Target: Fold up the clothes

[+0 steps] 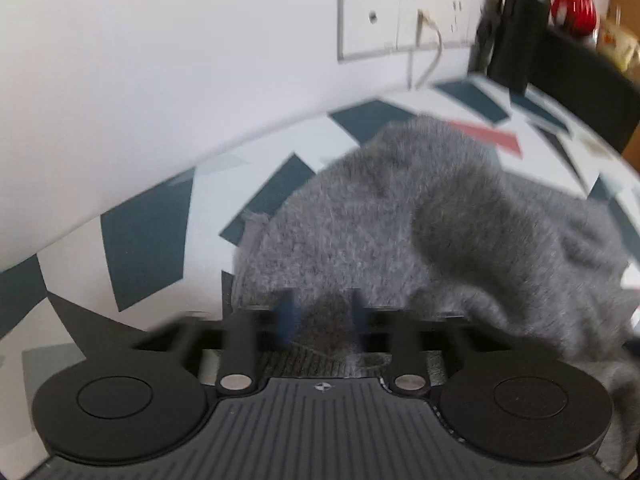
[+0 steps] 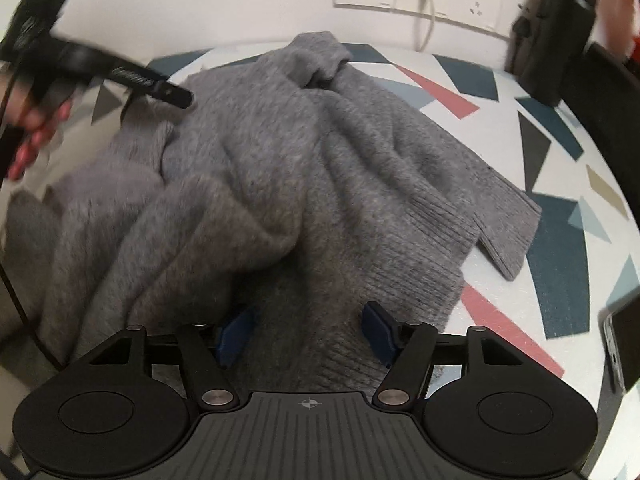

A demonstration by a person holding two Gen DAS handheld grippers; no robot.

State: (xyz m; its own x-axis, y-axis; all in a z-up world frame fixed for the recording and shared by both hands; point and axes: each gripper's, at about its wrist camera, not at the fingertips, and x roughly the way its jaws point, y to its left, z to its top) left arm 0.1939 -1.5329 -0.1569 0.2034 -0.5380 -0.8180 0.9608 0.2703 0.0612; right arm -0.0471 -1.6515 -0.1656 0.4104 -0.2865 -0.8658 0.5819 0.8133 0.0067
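Fuzzy grey sweater (image 2: 304,168) lies rumpled on the patterned tabletop (image 2: 560,240)

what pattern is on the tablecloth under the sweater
White with scattered teal, red and grey angular shapes; the tablecloth shows best in the right wrist view, beside the grey sweater.

No words, brand names or numbers can be read in either view. The only sign is a small round crosshair mark (image 2: 308,403) printed at the middle of the ribbed black housing of the right gripper (image 2: 306,330); the same mark (image 1: 322,387) sits on the housing of the left gripper (image 1: 324,312). A black strap (image 2: 148,80) at the upper left of the right wrist view carries pale marks, perhaps lettering, too blurred to read.
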